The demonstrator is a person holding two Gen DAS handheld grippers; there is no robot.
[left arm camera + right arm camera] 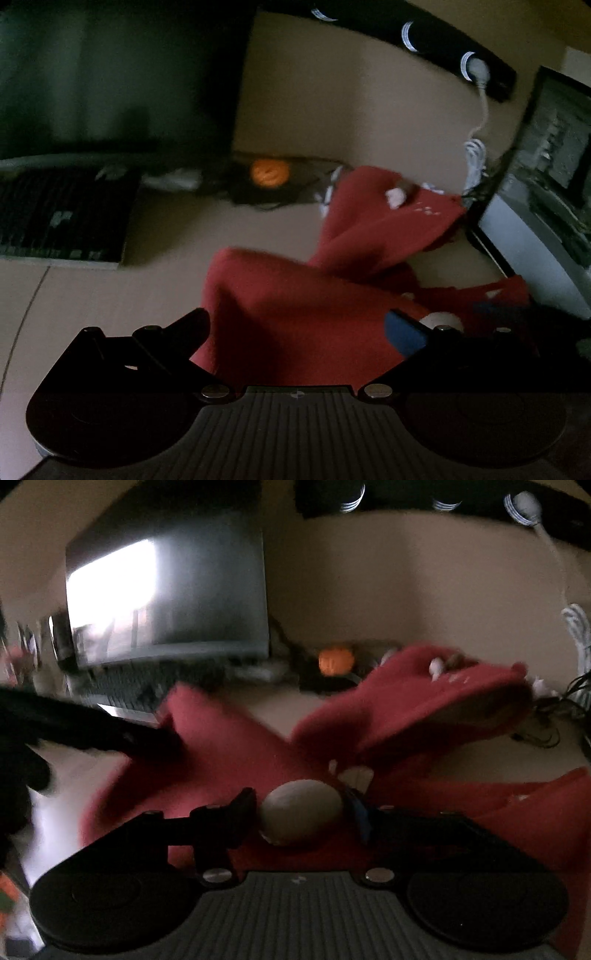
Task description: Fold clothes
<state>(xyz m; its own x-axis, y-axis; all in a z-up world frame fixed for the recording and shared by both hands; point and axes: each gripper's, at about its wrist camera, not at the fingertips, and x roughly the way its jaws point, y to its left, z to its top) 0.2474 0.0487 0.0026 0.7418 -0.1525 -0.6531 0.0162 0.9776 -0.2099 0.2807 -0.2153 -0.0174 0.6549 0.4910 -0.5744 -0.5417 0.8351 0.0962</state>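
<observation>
Red garment [295, 302] lies rumpled on the desk [92, 295], the left gripper [295, 328] spread wide over it, the right gripper [299, 808] seemingly clamped on a pale pompom [301, 810], probably to straighten the cloth.

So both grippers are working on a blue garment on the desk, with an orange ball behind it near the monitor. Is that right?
Not quite: the garment is red, not blue, as the right wrist view shows. The rest holds: the orange ball sits behind it near the monitor.
</observation>
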